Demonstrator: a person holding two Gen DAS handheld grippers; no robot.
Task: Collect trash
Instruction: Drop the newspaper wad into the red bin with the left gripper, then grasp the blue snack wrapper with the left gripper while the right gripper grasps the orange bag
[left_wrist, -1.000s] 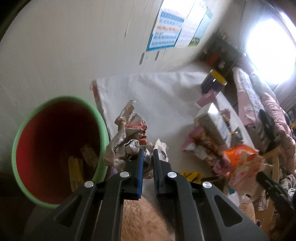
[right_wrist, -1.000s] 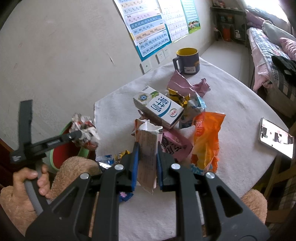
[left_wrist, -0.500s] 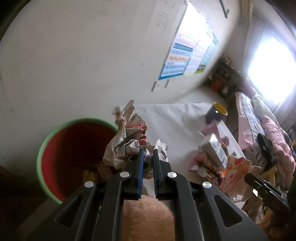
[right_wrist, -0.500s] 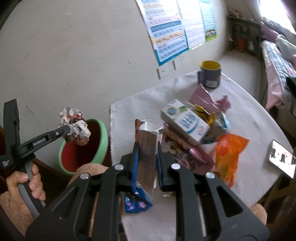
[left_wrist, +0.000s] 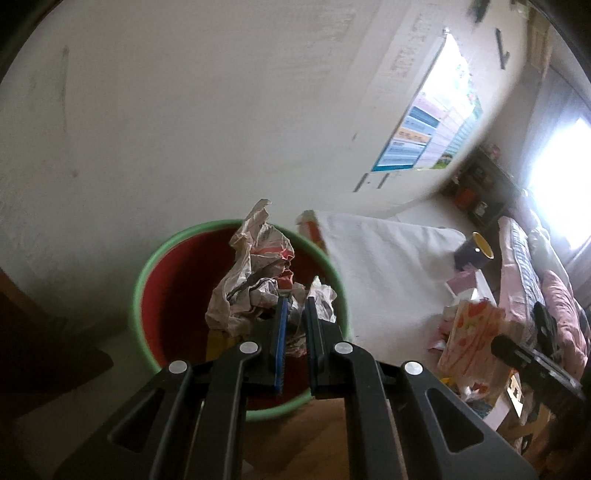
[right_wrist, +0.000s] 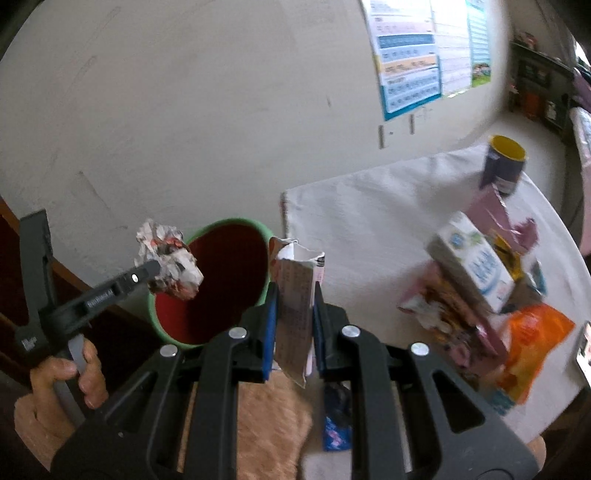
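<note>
Our left gripper (left_wrist: 293, 317) clamps a crumpled wrapper (left_wrist: 255, 275) over the green-rimmed bin (left_wrist: 147, 273), hiding its contents; our right gripper (right_wrist: 293, 295) pinches a flattened carton (right_wrist: 297, 306) (print unreadable), the blurred trash pile (right_wrist: 476, 295) lying on the table (right_wrist: 369, 206) beyond

mug (right_wrist: 505, 168): dark, yellow inside, on white tablecloth (right_wrist: 373, 206) | wall charts (right_wrist: 410, 59) | phone (right_wrist: 584, 347) at table edge

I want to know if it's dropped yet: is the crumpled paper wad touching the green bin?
Apart. In the right wrist view the crumpled paper wad hangs in the left gripper, raised above the rim of the green bin, with open space beneath it.
</note>
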